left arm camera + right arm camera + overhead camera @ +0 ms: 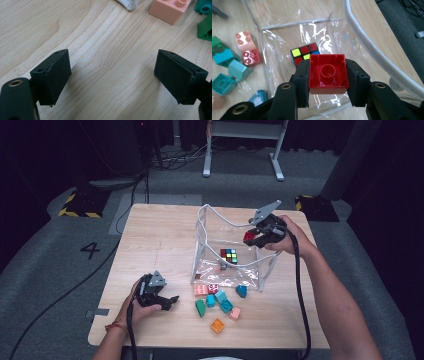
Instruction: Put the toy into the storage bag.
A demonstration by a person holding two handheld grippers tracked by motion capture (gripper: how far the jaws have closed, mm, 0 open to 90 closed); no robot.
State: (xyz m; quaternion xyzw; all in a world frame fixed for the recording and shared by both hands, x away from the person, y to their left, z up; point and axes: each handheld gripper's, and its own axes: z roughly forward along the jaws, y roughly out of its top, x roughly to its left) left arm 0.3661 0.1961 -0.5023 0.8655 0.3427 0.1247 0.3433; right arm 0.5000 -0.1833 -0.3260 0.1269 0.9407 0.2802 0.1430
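Observation:
A clear plastic bag [210, 227] with a white corded rim stands open on the wooden table [155, 235]; a colour puzzle cube [229, 255] lies inside it. My right gripper [252, 237] hangs over the bag's right rim, shut on a red brick [328, 72] whose hollow underside faces the camera. The cube [305, 52] lies below the brick, seen through the bag's open top. My left gripper [171, 300] rests low on the table at the front left, open with only bare wood between its fingers [53, 75]. Loose bricks [220, 301] lie in front of the bag.
The loose pile holds pink [200, 290], teal, green [200, 307], blue [241, 290] and orange [217, 325] bricks. A pink brick [171, 8] and a green one [205, 28] lie just beyond my left gripper. The table's left half is bare wood.

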